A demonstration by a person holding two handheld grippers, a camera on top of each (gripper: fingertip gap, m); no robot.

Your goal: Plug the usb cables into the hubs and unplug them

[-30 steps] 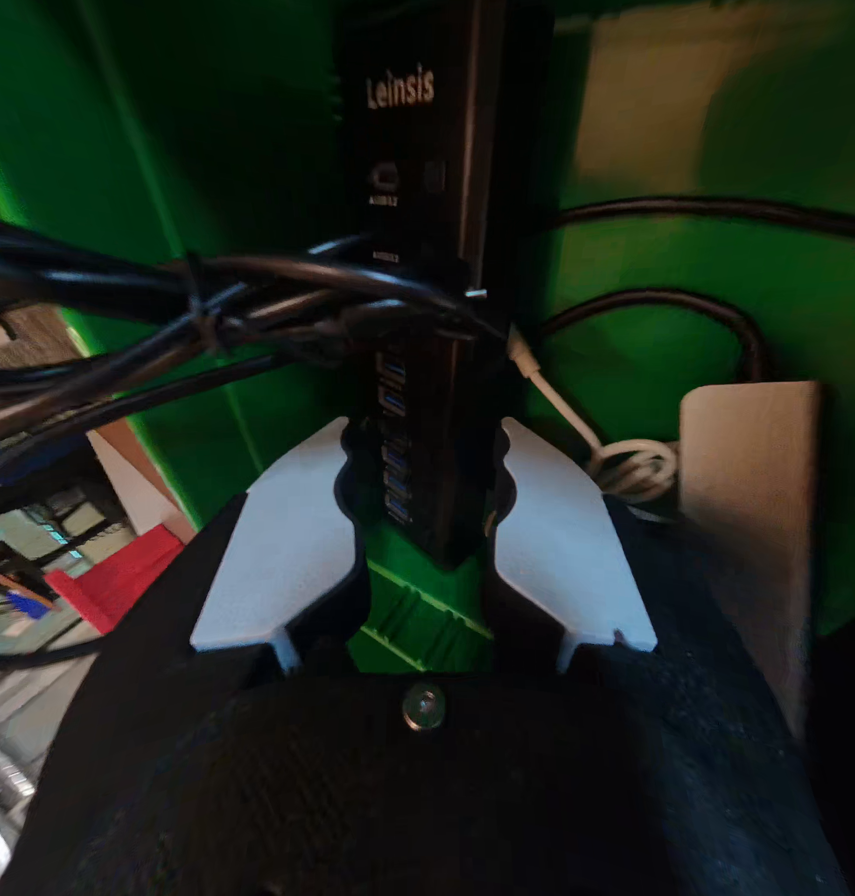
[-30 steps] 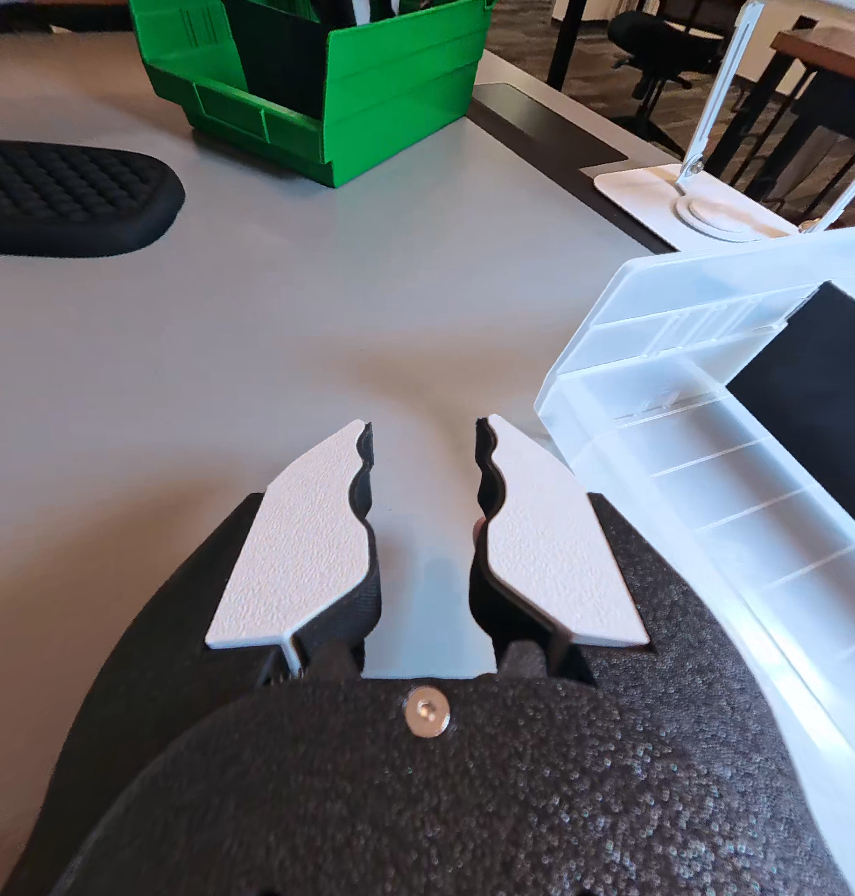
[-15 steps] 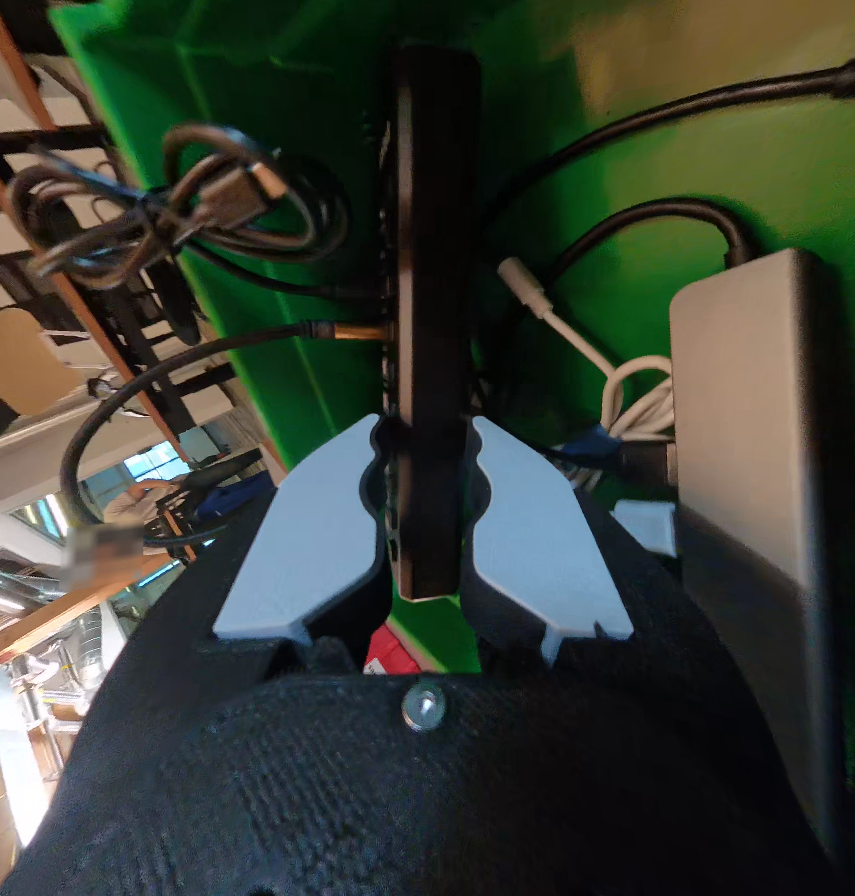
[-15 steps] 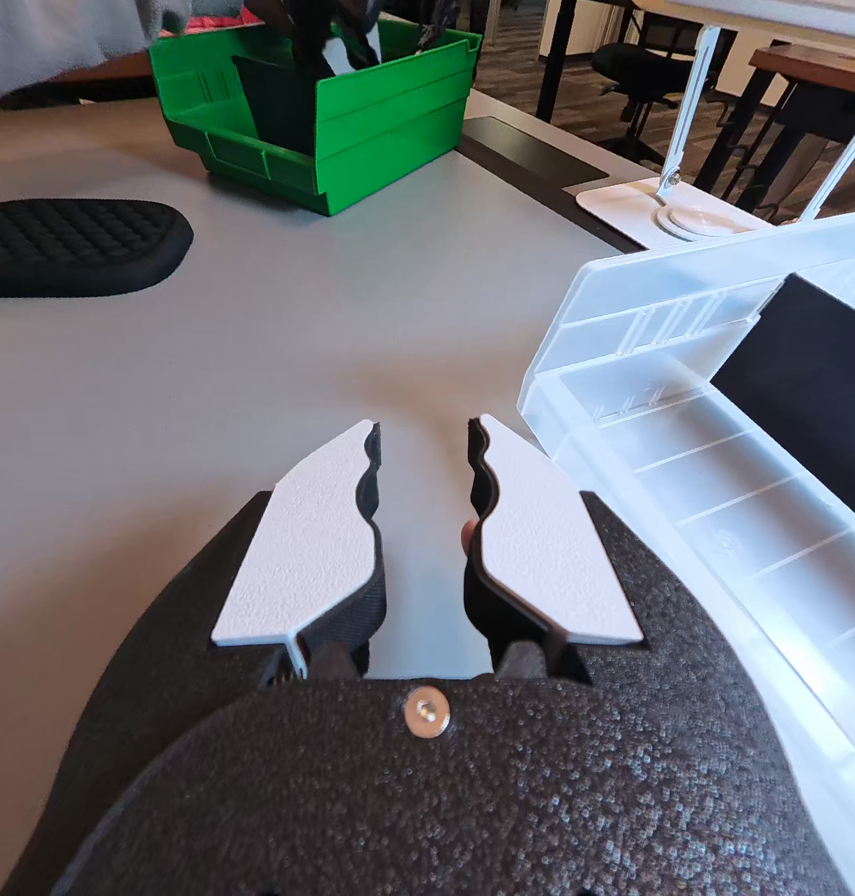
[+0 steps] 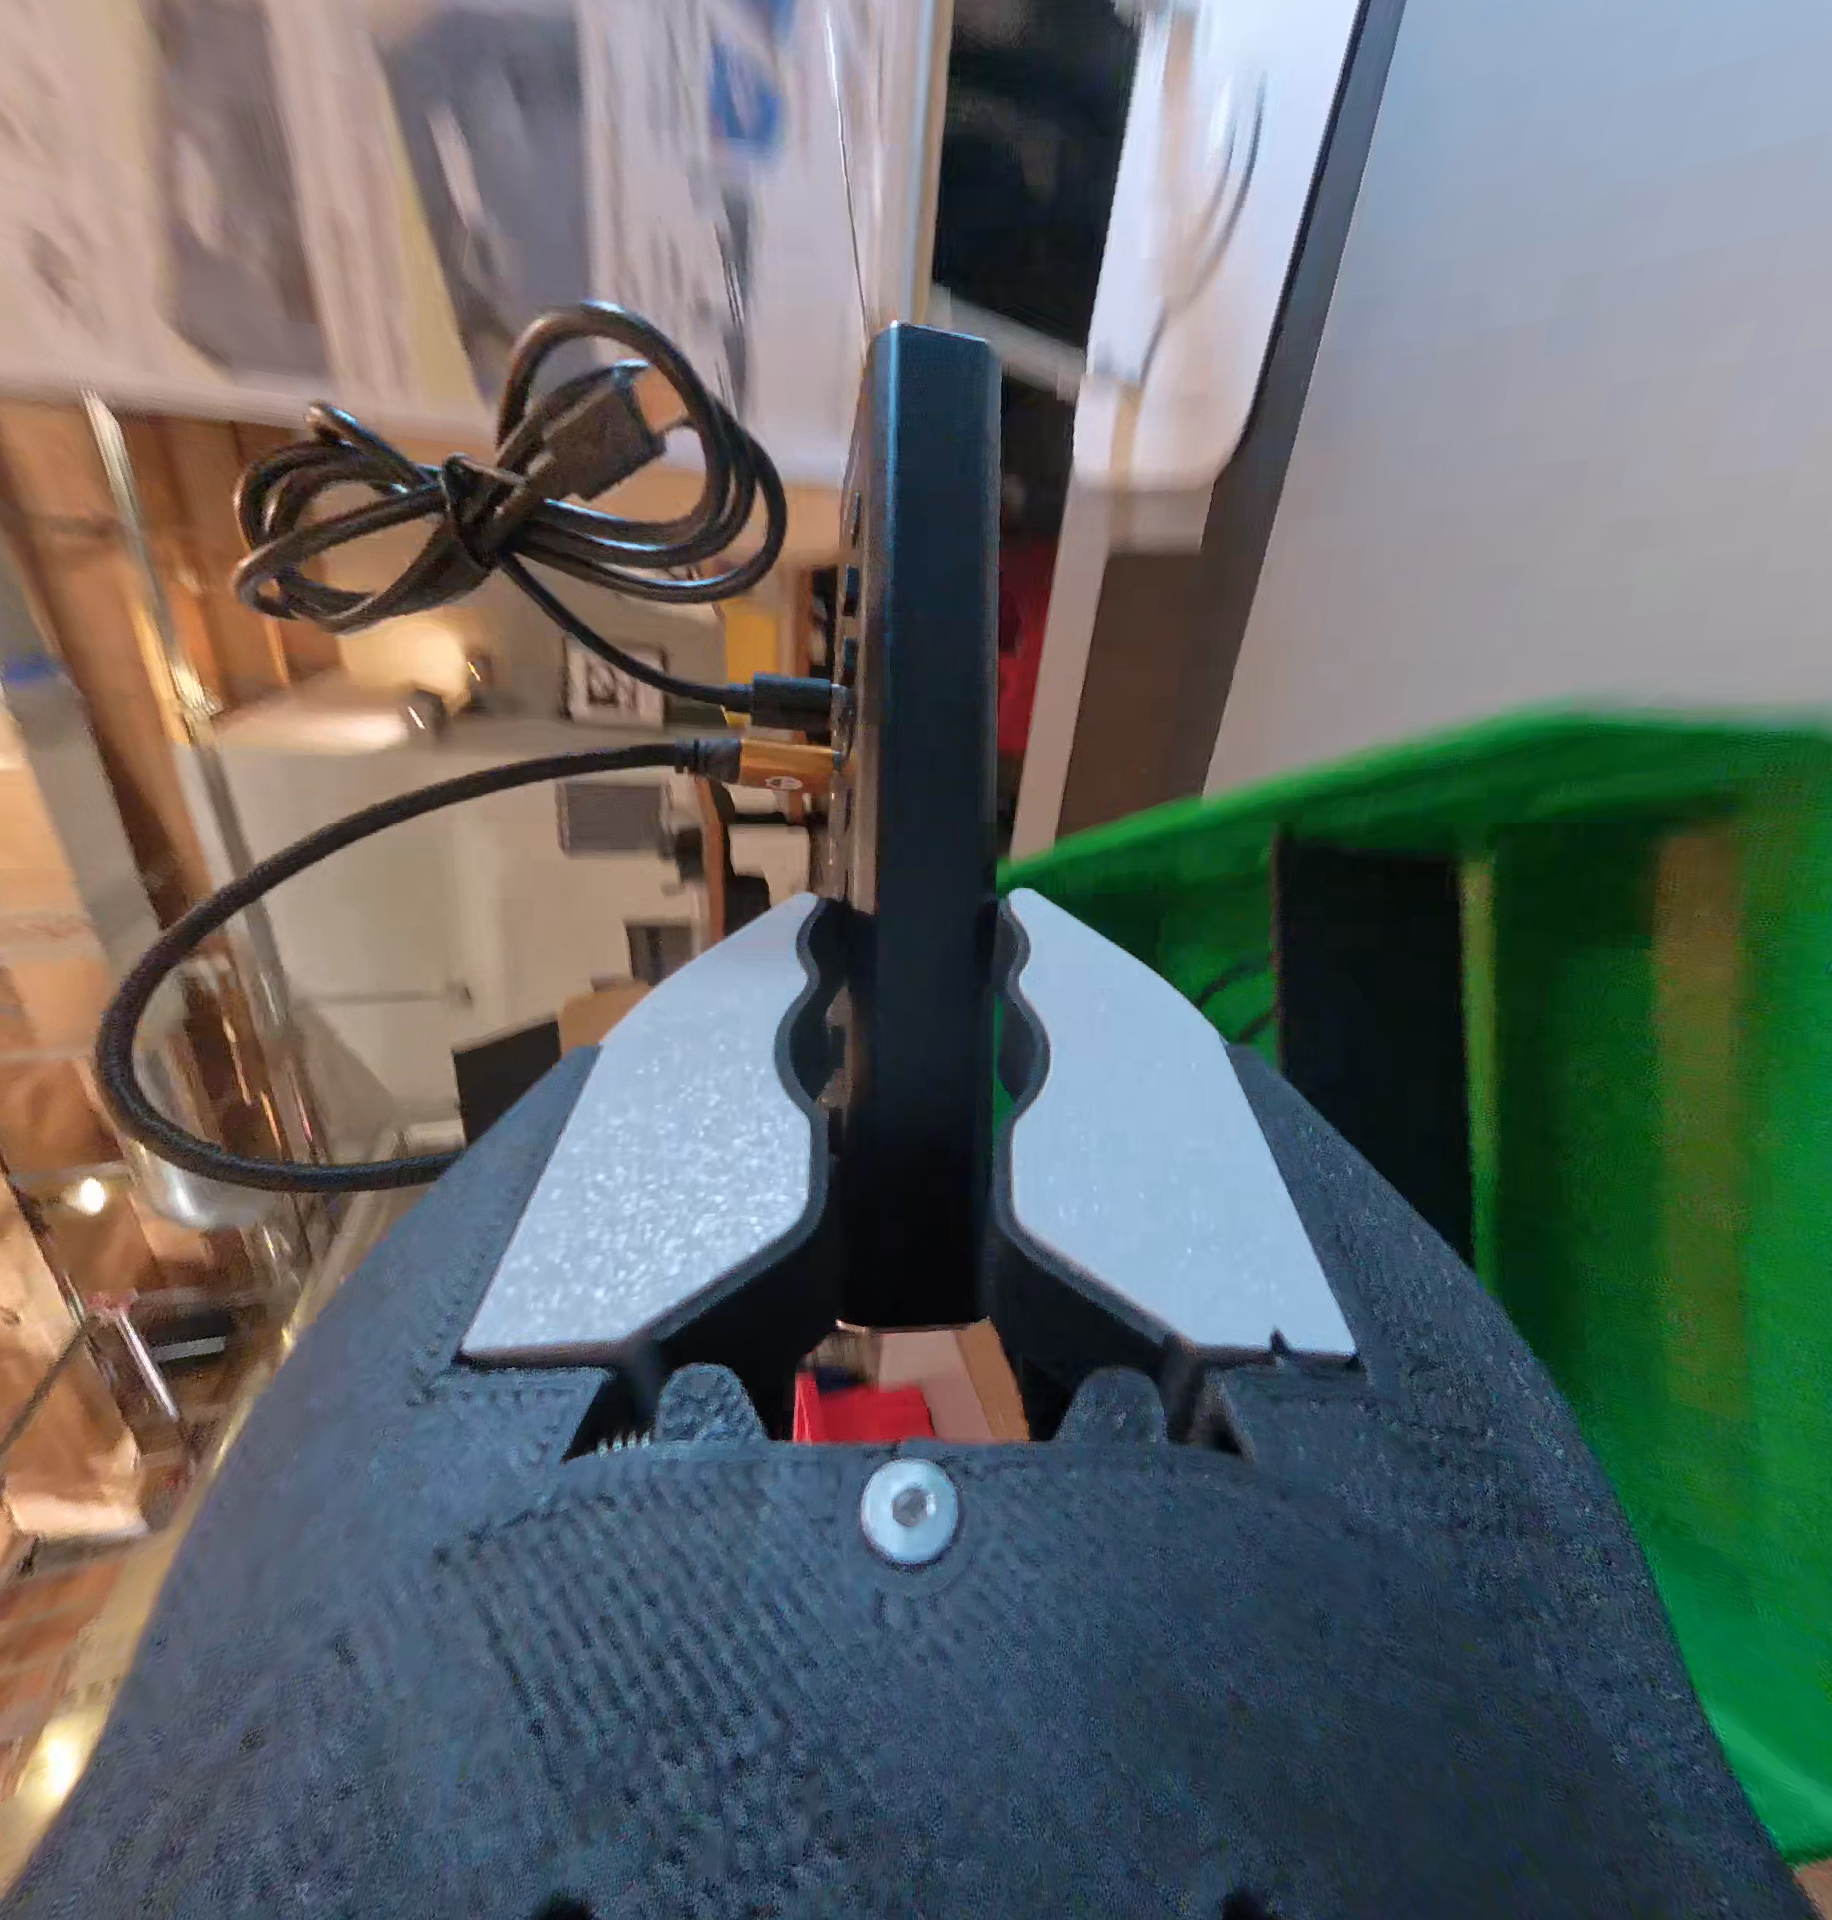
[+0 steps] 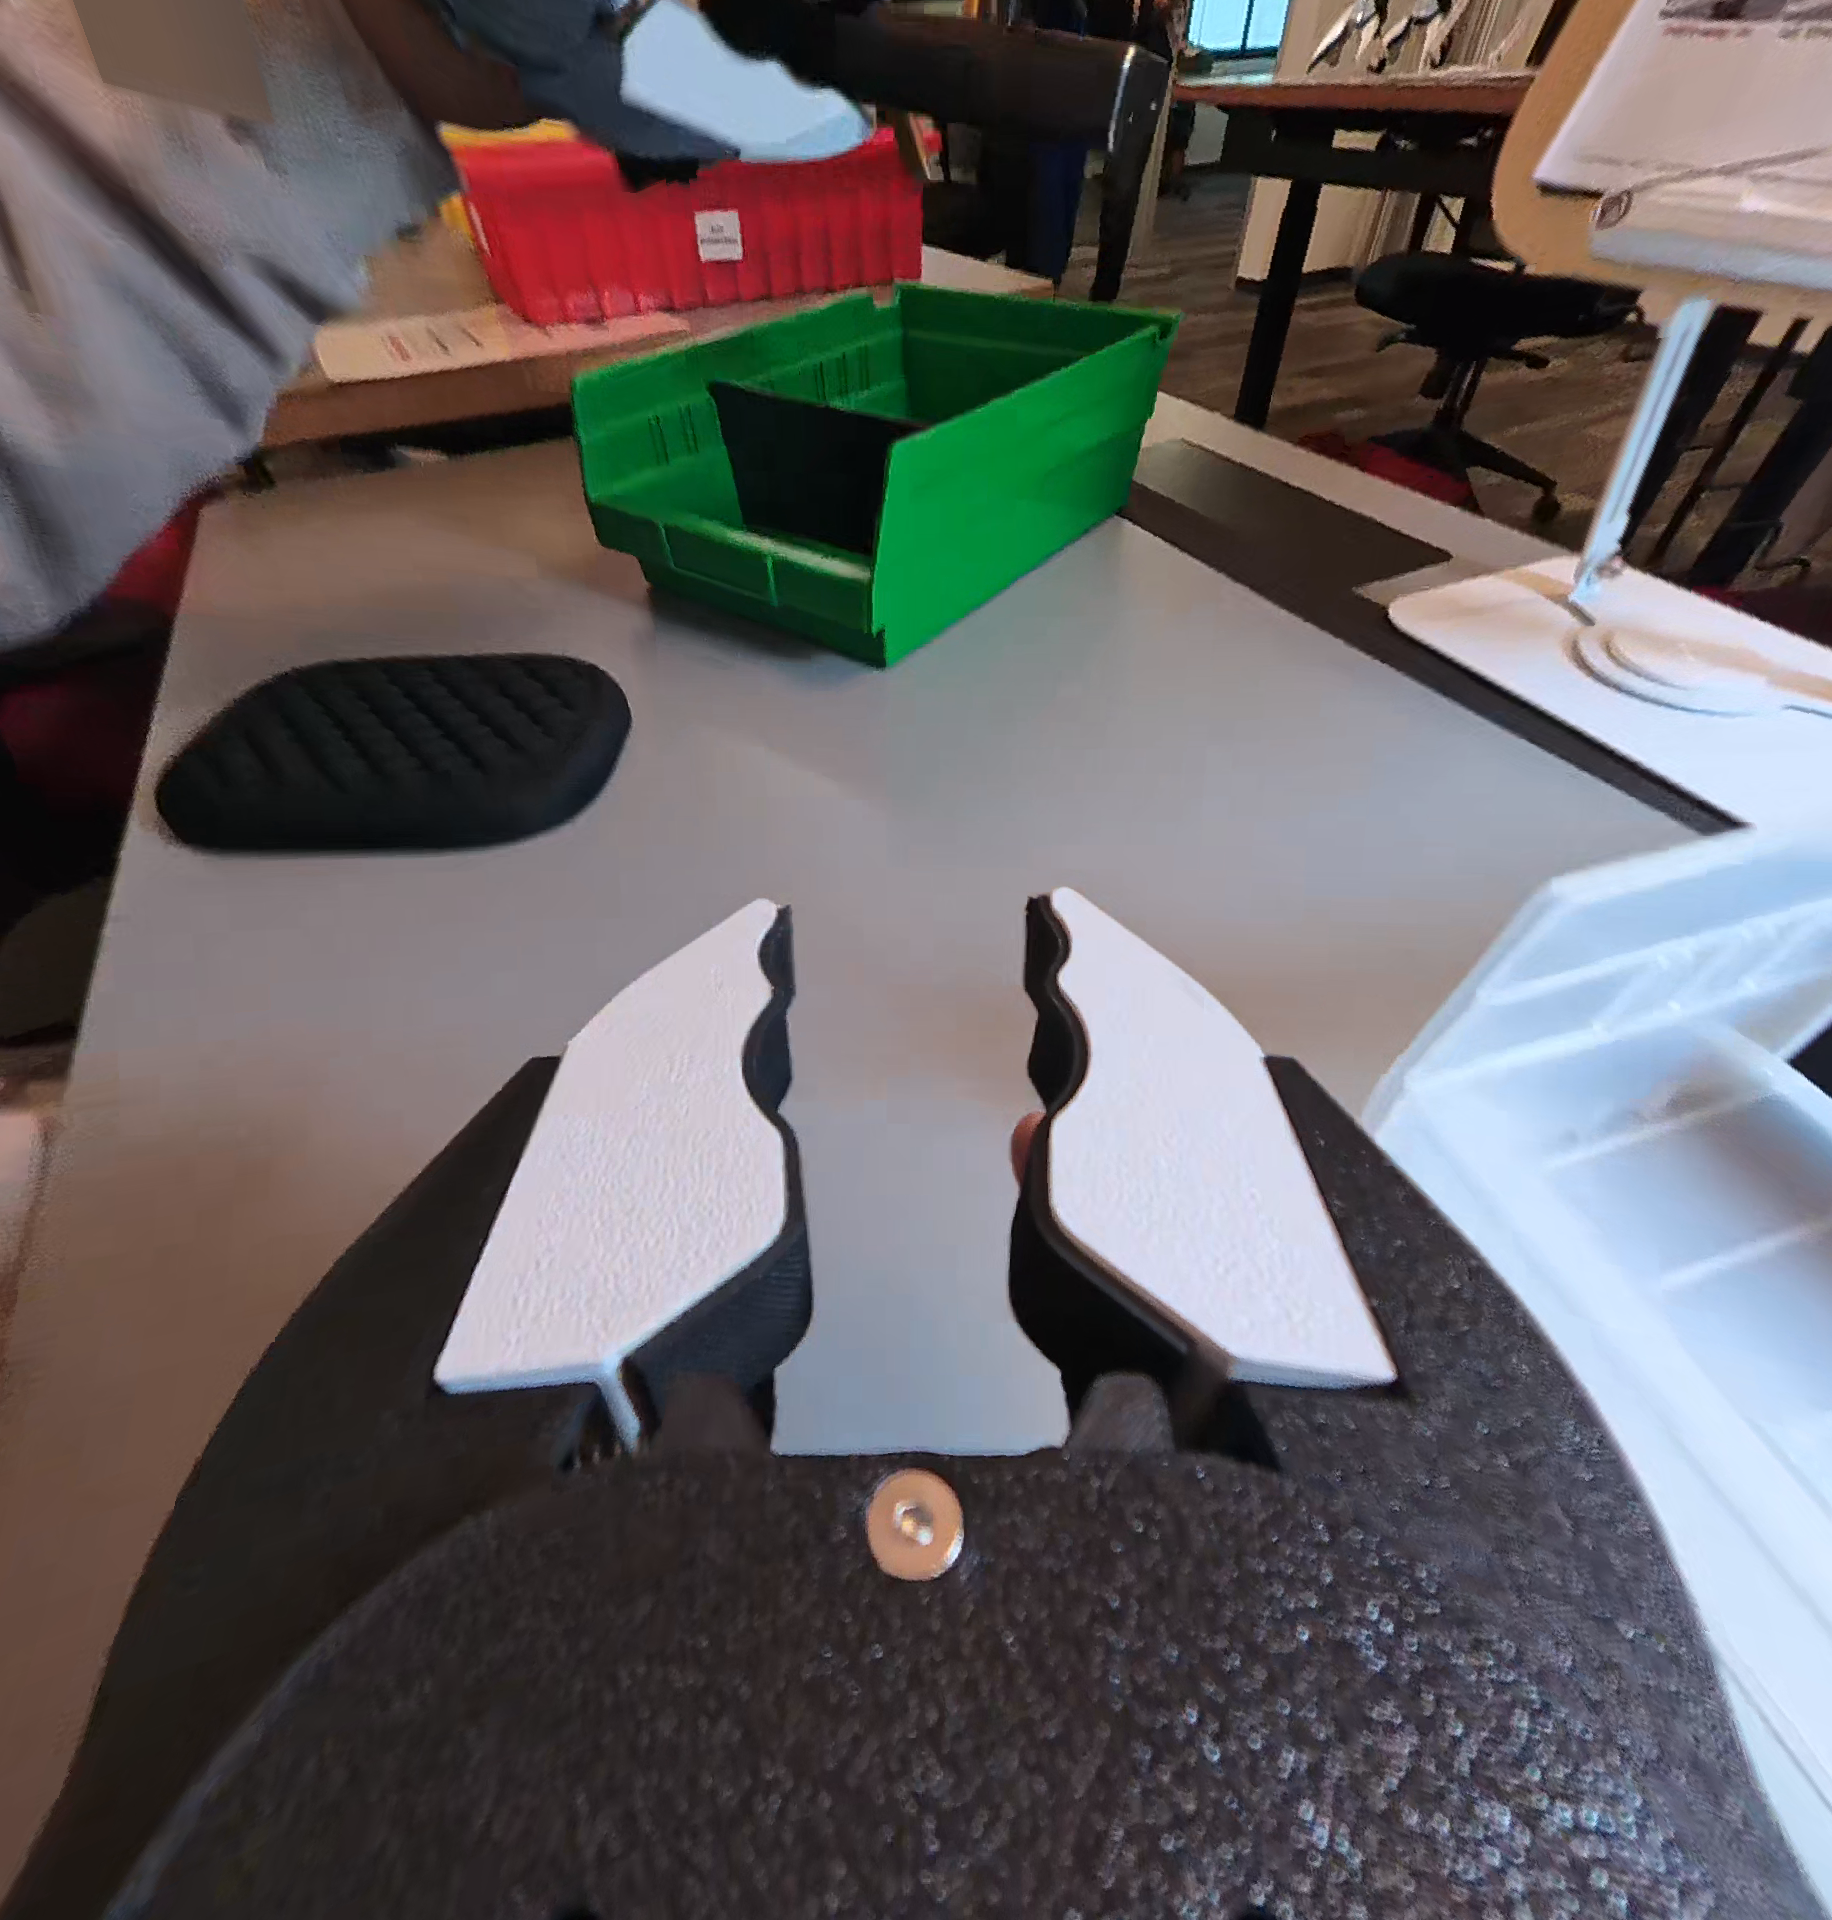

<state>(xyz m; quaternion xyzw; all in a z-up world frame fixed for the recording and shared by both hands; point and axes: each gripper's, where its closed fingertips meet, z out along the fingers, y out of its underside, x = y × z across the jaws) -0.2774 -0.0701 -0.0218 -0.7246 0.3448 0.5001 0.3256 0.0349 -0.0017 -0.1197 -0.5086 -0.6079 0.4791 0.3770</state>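
Observation:
My left gripper is shut on a long black USB hub and holds it in the air, clear of the green bin. Two cables are plugged into the hub's left side: a bundled black cable and a braided black cable with a gold plug. My right gripper is open and empty just above the grey table. In the right wrist view the left gripper shows far off above the green bin.
A black textured pad lies on the table at the left. A clear plastic box stands open at the right. A white lamp base sits at the far right. A red crate stands behind the green bin. Some 35 centimetres of space lies between my two pairs of fingers.
My left gripper has lifted the black hub with its cables up out of the green bin. My right gripper has drawn back and tilted up, still open.

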